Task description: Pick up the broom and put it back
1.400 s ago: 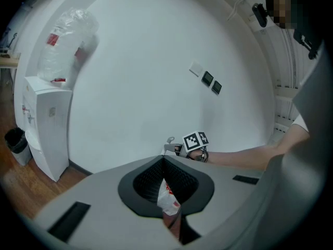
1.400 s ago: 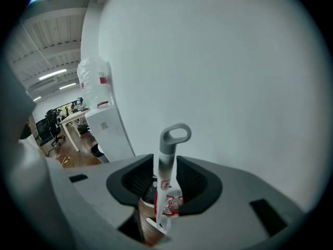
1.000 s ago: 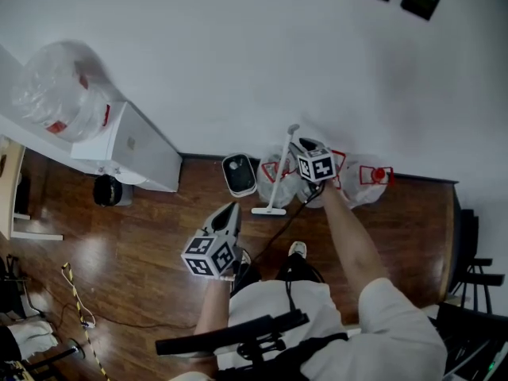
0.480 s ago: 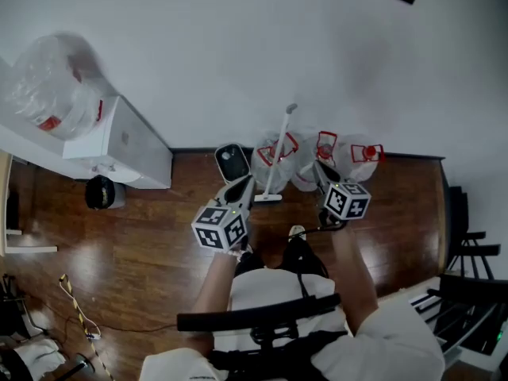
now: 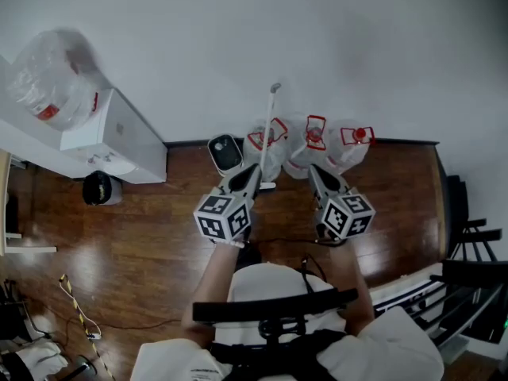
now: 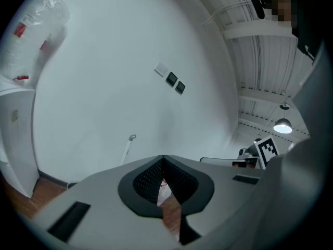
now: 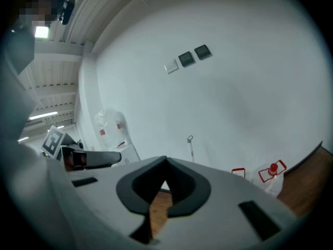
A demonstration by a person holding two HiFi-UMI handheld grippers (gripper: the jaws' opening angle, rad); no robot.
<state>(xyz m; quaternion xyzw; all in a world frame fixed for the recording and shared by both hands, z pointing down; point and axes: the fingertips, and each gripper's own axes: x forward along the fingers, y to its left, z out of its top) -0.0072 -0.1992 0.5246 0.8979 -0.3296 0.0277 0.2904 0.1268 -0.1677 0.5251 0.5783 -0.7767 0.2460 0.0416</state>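
My left gripper [image 5: 248,175] and my right gripper [image 5: 316,175] have their jaws closed together, holding nothing. The broom [image 5: 269,133] leans on the wall [image 5: 198,46] just ahead, between them.

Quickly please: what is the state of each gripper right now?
Left gripper: closed, holding nothing.
Right gripper: closed, holding nothing.
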